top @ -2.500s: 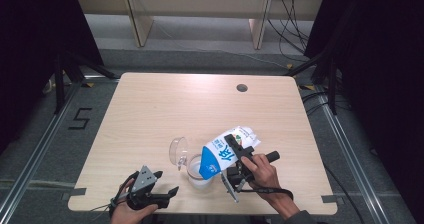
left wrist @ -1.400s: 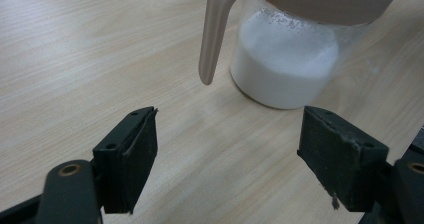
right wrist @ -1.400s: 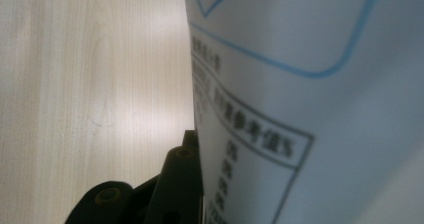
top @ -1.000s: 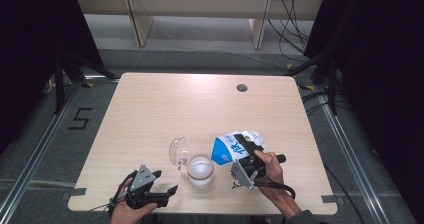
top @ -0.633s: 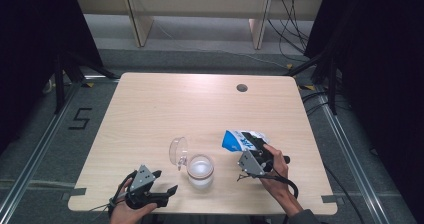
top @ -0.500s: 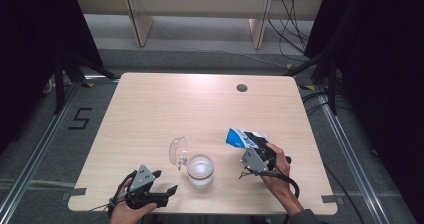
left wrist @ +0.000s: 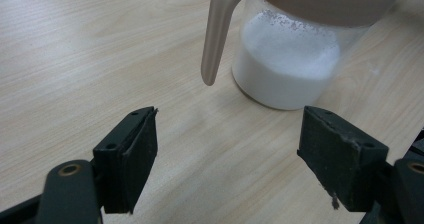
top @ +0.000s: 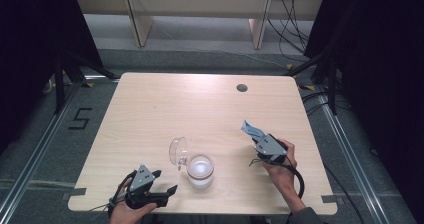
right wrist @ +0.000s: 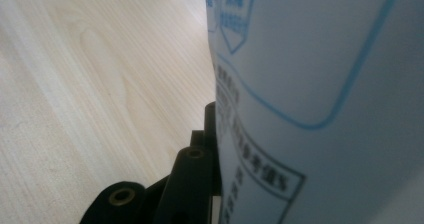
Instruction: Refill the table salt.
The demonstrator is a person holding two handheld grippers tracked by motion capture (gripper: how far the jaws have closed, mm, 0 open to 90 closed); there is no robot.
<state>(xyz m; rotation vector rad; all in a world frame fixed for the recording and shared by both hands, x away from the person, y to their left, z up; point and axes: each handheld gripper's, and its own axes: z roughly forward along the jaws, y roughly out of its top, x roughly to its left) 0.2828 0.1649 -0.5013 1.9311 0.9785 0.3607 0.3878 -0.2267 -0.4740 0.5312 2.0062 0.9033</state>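
Your right gripper (top: 257, 140) is clamping a blue-and-white carton (top: 251, 131), and its jaws have just been closing further, with the carton between them. In the right gripper view the one jaw that shows is pressing flat against the carton's printed wall (right wrist: 320, 99), which is crowding the lens with blue outlines and small print. From above, the carton is showing as a blue corner poking out beyond the gripper, toward the far side of the table (top: 165, 104). You are holding it at the right part of the table, toward the near edge, well apart from the jug. I cannot tell whether its base is touching the wood.

Your left gripper (top: 162, 184) is sitting released at the near left edge, jaws standing wide with only bare wood between the pads (left wrist: 135, 159). It is pointing toward the jug (top: 200, 170), which is standing upright just ahead of it without touching it. In the left gripper view the jug is showing a clear wall, white liquid (left wrist: 285, 69) filling its lower part, a beige rim and a beige handle (left wrist: 216, 34) curving down on the side nearest you.

The jug's clear lid (top: 178, 150) is hanging open on its far left side. A small dark hole (top: 242, 88) is sitting in the tabletop near the far edge.
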